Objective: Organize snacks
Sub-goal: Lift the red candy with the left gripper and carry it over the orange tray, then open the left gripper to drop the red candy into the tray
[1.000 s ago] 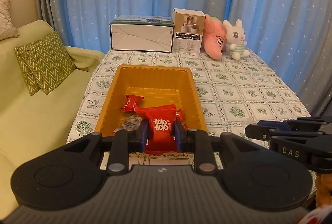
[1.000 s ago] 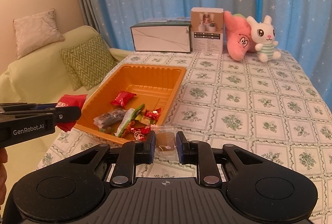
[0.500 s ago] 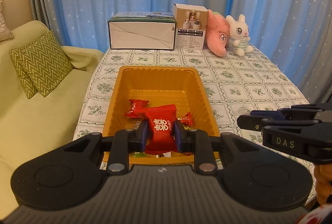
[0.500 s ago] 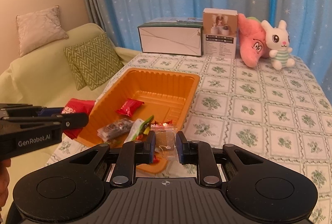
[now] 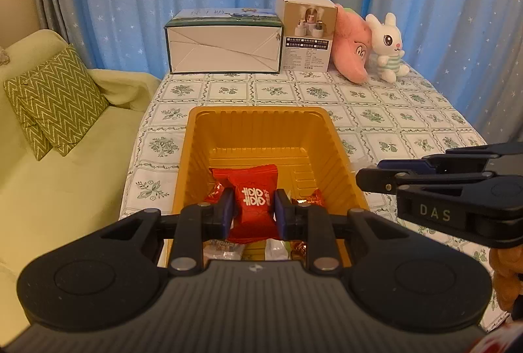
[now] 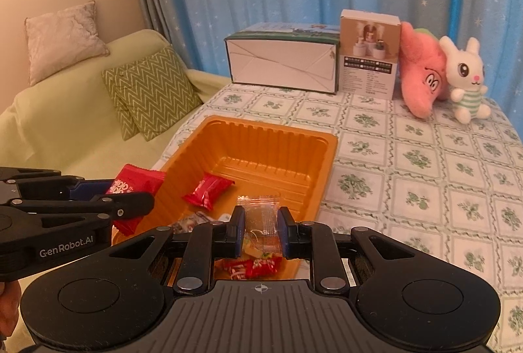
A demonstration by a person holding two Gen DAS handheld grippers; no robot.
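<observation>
With both grippers loaded, status as follows. Left gripper (image 5: 253,212): jaws nearly closed, clamped on red snack packet (image 5: 254,201); packet long axis running 12 to 6 o'clock, upright between the pads. Right gripper (image 6: 261,232): jaws nearly closed, pinching clear wrapped snack (image 6: 260,215), long axis likewise 12 to 6.

Position relative to target: orange tray (image 5: 261,117) directly at 12 o'clock from left gripper, red packet above the tray's near end. From right gripper, tray (image 6: 330,140) at 11 to 12 o'clock, clear snack above the near right corner. Loose snacks (image 6: 209,189) already on tray floor.

Judgement: both loads equally close to release over the tray; clear floor at 12 o'clock, far half. Beyond: patterned tablecloth (image 6: 425,173), boxes and plush toys at far edge.
</observation>
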